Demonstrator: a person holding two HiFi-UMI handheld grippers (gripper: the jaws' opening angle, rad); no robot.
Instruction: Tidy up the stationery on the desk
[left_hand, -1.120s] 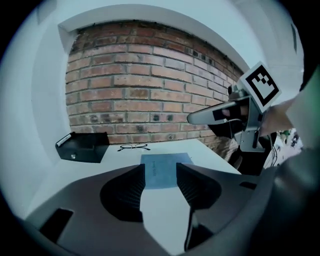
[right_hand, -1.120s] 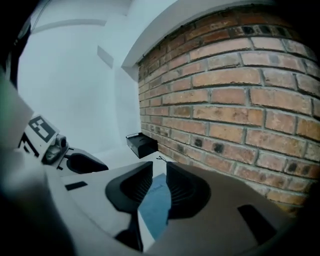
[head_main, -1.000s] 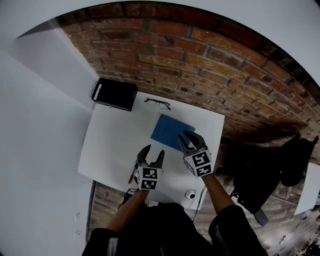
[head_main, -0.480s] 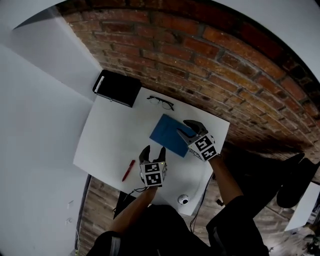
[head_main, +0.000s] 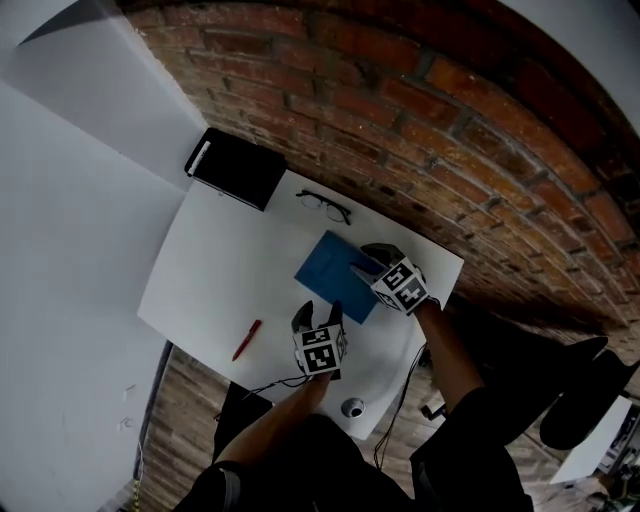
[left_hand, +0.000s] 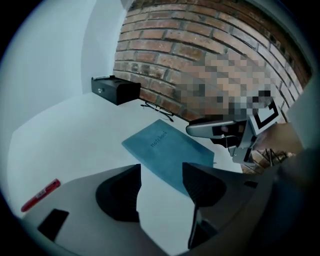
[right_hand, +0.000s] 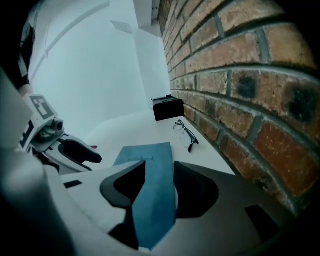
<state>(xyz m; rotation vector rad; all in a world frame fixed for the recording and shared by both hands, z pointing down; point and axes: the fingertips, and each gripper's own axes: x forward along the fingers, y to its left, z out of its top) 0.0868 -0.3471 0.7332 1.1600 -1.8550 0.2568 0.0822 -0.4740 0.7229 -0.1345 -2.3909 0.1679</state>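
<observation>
The counter (head_main: 215, 265) is finished in smooth, matt white, with no grain to be seen. The notebook (head_main: 328, 270) is covered in matt blue card or paper. The wall (head_main: 430, 130) is built of rough, pitted brick with sunken mortar. A faint sheen, as of plastic, is shown by the red pen (head_main: 246, 340). The left tongs (left_hand: 161, 172) and right tongs (right_hand: 159, 170) are moulded in smooth matt grey plastic, with matt black pads (left_hand: 122, 195) set inside.
</observation>
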